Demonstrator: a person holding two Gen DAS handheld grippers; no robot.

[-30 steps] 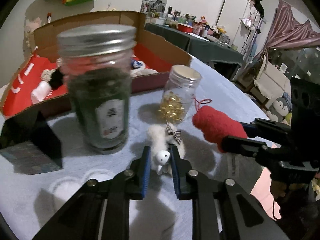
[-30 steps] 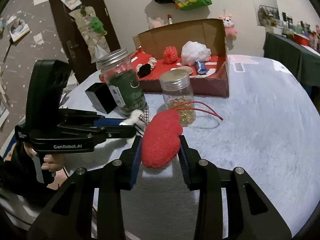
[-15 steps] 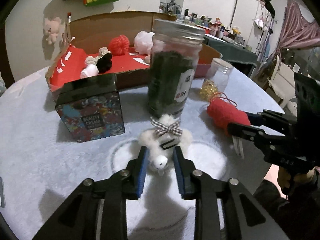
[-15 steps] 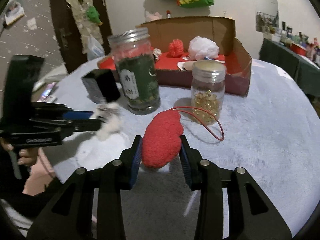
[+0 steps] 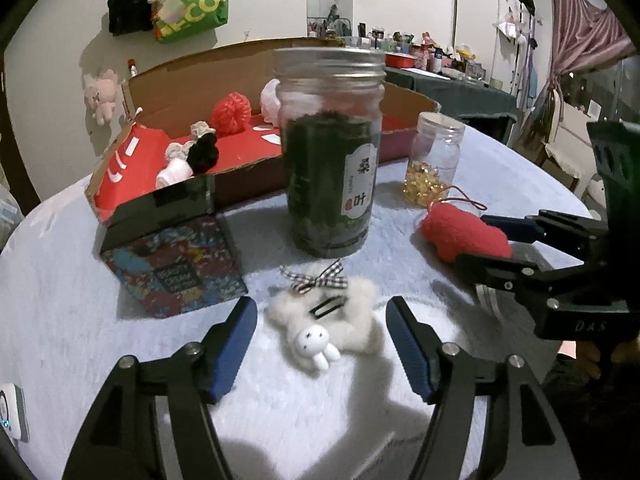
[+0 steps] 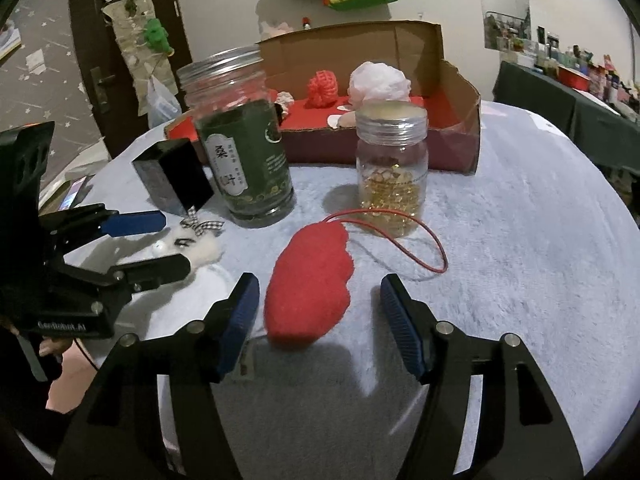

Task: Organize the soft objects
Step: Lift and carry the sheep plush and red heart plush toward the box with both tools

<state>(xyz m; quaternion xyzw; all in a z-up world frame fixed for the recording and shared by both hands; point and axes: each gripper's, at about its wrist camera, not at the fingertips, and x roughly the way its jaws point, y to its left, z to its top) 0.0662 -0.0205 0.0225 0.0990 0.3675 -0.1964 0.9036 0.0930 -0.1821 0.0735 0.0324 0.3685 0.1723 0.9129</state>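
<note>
1. We see a fluffy white bunny charm (image 5: 328,322) lying on the plush counter (image 5: 60,312) between our left hand-held gripper (image 5: 318,346) pads, released, jaws opening.
2. Our right hand-held gripper (image 6: 316,312), clenched a second ago, is opening around the fuzzy red heart (image 6: 310,280).

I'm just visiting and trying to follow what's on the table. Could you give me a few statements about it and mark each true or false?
1. The red plush heart lies on the table between the right gripper's fingers, which are opening. True.
2. The white fluffy toy is inside the cardboard box. False: it lies on the table between the left gripper's opening fingers.
3. The big green jar has no lid. False: a metal lid is on it.
4. The small jar holds golden bits. True.
</note>
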